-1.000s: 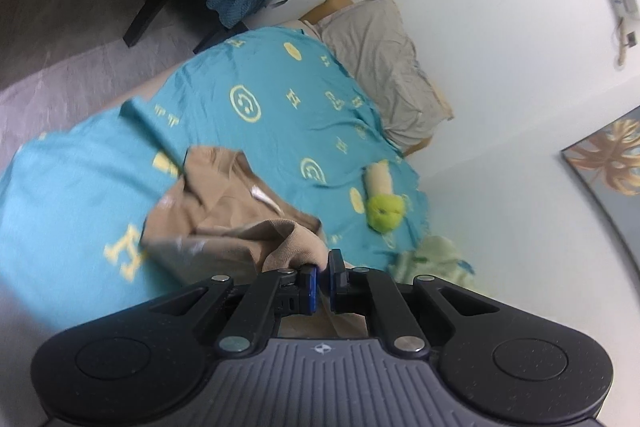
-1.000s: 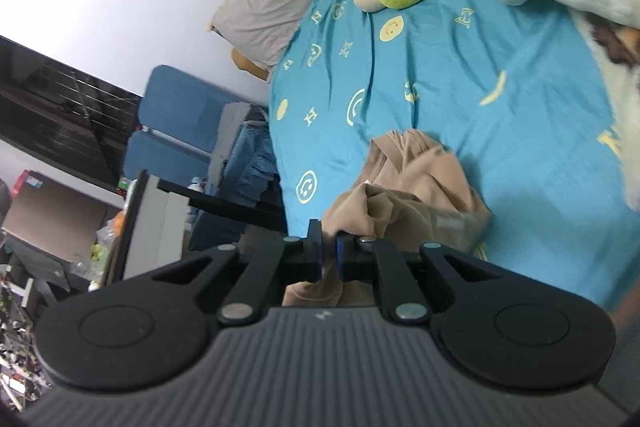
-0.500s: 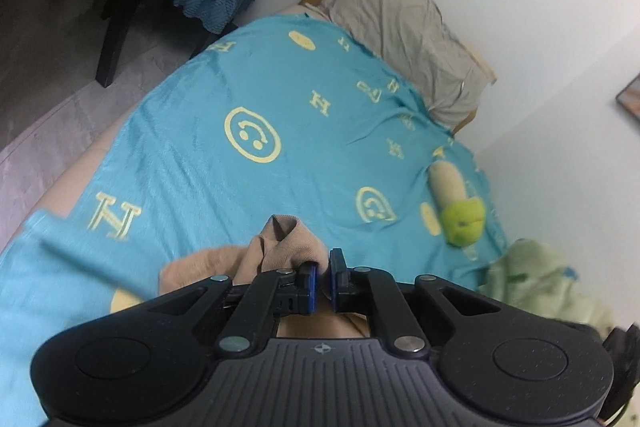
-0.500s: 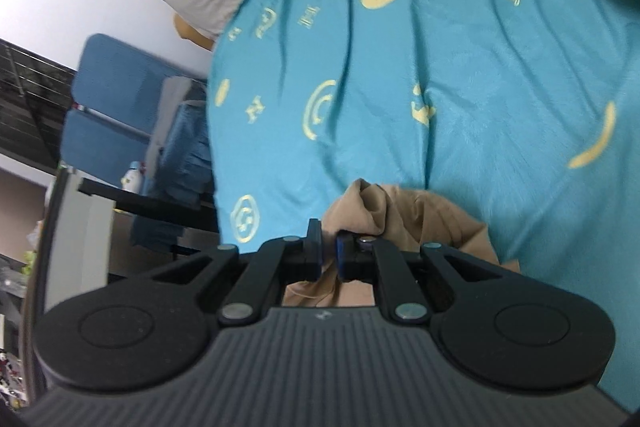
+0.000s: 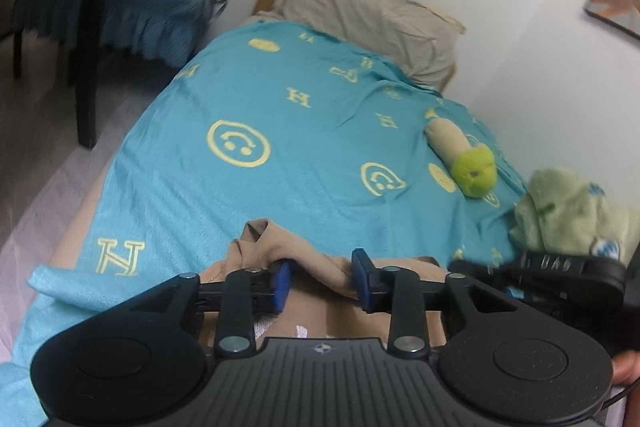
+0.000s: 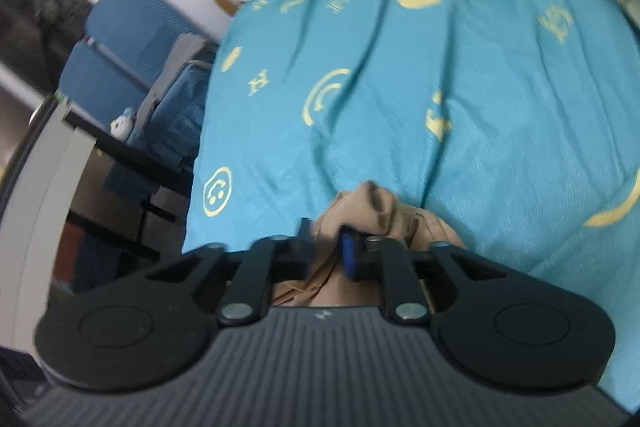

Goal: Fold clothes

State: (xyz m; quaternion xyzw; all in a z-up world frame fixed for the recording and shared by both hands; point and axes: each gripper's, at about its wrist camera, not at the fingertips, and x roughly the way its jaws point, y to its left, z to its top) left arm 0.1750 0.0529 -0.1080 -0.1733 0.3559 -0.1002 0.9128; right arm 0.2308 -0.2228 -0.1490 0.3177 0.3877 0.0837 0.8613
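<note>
The fingers (image 5: 282, 281) of the left gripper (image 5: 323, 279) stand spread apart, a fold of the tan garment (image 5: 304, 259) lying loose between them. The right gripper (image 6: 327, 251) has its fingers (image 6: 348, 255) parted too, tan cloth bunched in the gap. The garment rests on the near part of the blue bedspread (image 5: 280, 115). A green plush toy (image 5: 474, 173) lies farther up the bedspread, below the grey pillow (image 5: 368, 15).

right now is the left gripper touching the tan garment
Touching. In the left wrist view the left gripper is open, and the tan garment bunches between its blue pads, pressing against both.
</note>
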